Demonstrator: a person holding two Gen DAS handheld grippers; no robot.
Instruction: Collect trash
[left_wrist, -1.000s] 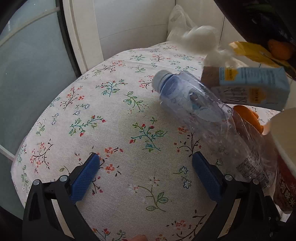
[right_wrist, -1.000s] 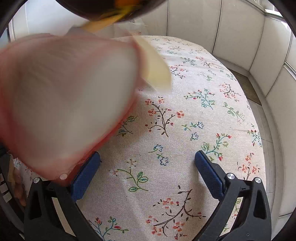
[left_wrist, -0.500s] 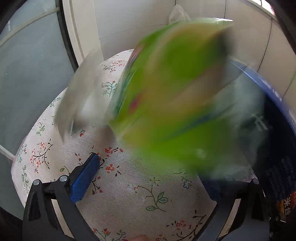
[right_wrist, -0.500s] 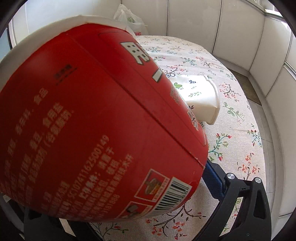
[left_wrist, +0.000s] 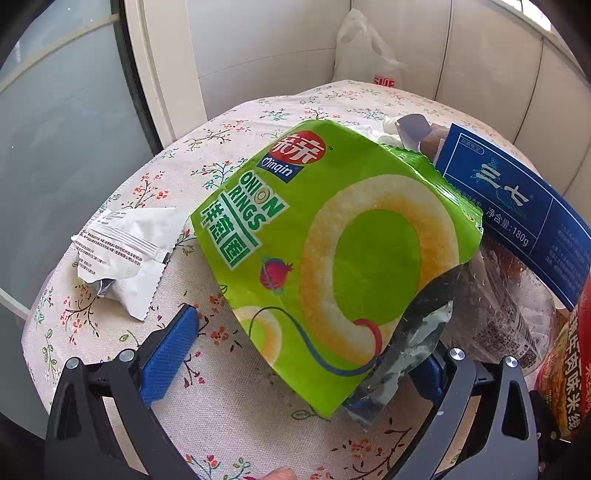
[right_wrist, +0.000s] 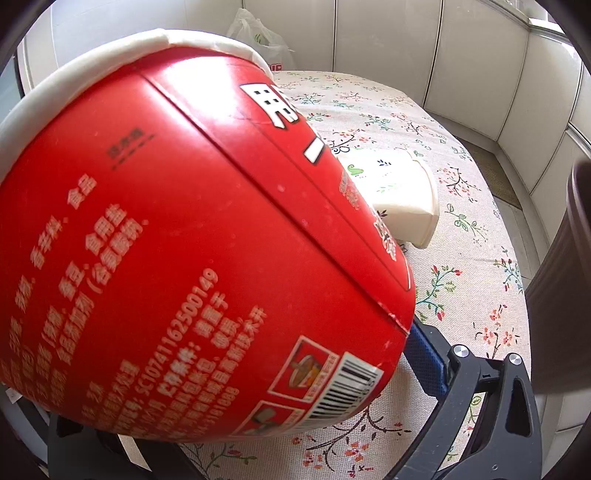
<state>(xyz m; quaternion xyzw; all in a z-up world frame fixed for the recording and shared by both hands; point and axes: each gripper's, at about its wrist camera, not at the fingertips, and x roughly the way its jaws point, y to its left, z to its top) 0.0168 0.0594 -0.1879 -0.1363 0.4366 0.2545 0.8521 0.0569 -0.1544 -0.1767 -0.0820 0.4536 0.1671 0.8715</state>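
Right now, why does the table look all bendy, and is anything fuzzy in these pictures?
Both views use a fisheye lens, so the flowery tablecloth bulges like a dome. Left wrist view: the green onion rings bag is sharp, its words easy to read. Right wrist view: the red noodle cup sits so close that its small print looks soft, while the white cup behind stays clearer.

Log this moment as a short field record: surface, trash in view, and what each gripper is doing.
surface: table with floral cloth
left view trash: green onion-rings bag, white wrapper, blue box, clear plastic bottle
right view trash: red noodle cup on its side, white cup lying behind it
background: white plastic bag against the wall
left gripper: open, holding nothing; bag covers its right finger
right gripper: left finger hidden by red cup, grip unclear
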